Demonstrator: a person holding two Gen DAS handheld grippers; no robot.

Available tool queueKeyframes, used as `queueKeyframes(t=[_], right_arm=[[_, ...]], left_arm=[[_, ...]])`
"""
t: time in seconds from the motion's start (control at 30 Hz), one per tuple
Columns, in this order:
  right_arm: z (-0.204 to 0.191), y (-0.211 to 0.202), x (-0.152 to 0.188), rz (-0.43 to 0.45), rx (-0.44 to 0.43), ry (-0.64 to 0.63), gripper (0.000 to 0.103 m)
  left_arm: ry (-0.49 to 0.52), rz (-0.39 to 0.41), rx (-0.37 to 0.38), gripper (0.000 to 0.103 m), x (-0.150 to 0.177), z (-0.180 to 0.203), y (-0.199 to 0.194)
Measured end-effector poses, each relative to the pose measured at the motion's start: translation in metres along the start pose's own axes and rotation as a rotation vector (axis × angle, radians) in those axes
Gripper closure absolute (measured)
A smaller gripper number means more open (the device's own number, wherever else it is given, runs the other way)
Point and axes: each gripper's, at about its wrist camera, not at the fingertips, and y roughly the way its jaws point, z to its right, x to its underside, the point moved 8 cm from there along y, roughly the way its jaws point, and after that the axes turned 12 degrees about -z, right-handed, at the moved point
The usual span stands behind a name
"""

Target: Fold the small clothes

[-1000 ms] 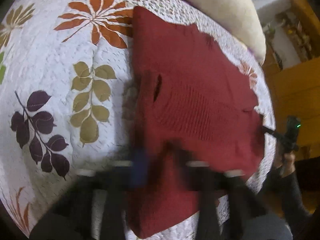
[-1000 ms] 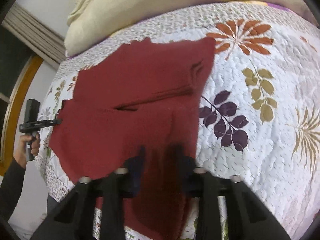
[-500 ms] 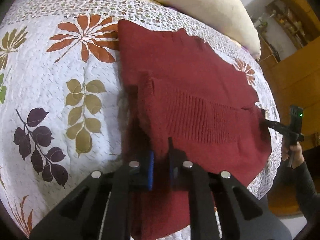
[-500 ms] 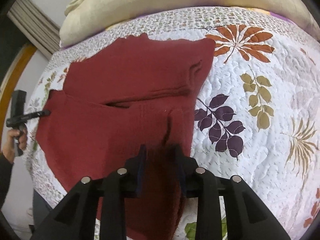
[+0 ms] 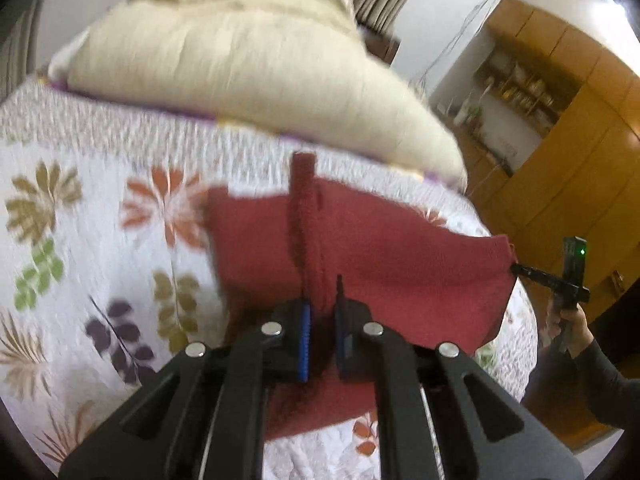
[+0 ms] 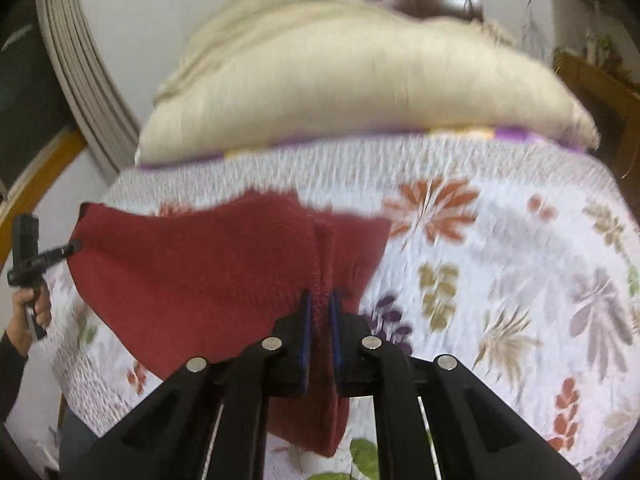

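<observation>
Both grippers carry one edge of the red garment [image 5: 400, 264], raised above the bedspread [image 5: 100, 264]. Frames are motion-blurred.

Left gripper [image 5: 320, 320]: fingers pressed on a bunched ridge of red knit that runs up between the blue pads [image 5: 305, 340]. The right gripper [image 5: 532, 273] shows at the far corner of the cloth, in a hand [image 5: 570, 324]; it appears to pinch that corner, though the tips are too small to be sure.

Right gripper [image 6: 319, 320]: fingers pinch a fold of the same knit, cloth hanging below the pads. Left gripper [image 6: 60, 252] is seen at the opposite corner.

Garment location: the rest lies draped on the bedspread, in front of the cream pillow [image 5: 248, 72], held edge stretched between the two pinch points.

Reading: holding the two corners apart keeps the lifted edge taut and straight, so it should land as a clean crease rather than sag. Judged step: a fold-over in progress, edge not yet laid down.

Risk: knit is bunched in both pinches; a wrinkle may remain at release.
</observation>
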Motion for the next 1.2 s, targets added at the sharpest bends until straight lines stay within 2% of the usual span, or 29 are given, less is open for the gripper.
queueKeyframes(t=[0.13,0.27,0.37,0.5,0.6,0.67,0.7,0.8,0.87,0.97,1.1,1.2], right_arm=[[-0.002,-0.016,-0.035,0.067,0.026,-0.005,0.095],[0.003,0.0,-0.07,0.059,0.05,-0.003,0.095],[0.01,0.018,-0.094,0.043,0.071,0.009,0.095],[0.022,0.049,-0.123,0.008,0.104,0.026,0.095],[0.036,0.083,-0.137,-0.051,0.12,0.056,0.095],[0.046,0.113,-0.139,-0.11,0.13,0.08,0.095],[0.05,0.127,-0.139,-0.145,0.133,0.088,0.095],[0.066,0.18,-0.127,-0.276,0.139,0.131,0.094],[0.075,0.202,-0.119,-0.326,0.143,0.163,0.094],[0.088,0.218,-0.111,-0.351,0.102,0.232,0.094],[0.09,0.215,-0.108,-0.334,0.069,0.24,0.094],[0.091,0.204,-0.114,-0.308,0.049,0.242,0.094]], left_arm=[[0.028,0.03,-0.058,0.095,-0.026,0.005,0.0],[0.056,0.038,-0.116,0.095,-0.061,0.003,0.015],[0.051,0.011,-0.147,0.095,-0.084,-0.006,0.035],[-0.025,-0.053,-0.163,0.095,-0.113,-0.034,0.073],[-0.084,-0.103,-0.163,0.094,-0.123,-0.054,0.102],[-0.132,-0.162,-0.179,0.094,-0.127,-0.07,0.129],[-0.167,-0.216,-0.192,0.094,-0.125,-0.082,0.148],[-0.264,-0.356,-0.239,0.094,-0.109,-0.112,0.191],[-0.308,-0.406,-0.257,0.094,-0.1,-0.125,0.207],[-0.357,-0.403,-0.218,0.094,-0.099,-0.132,0.212],[-0.331,-0.391,-0.199,0.094,-0.101,-0.126,0.205],[-0.327,-0.354,-0.168,0.094,-0.108,-0.124,0.194]])
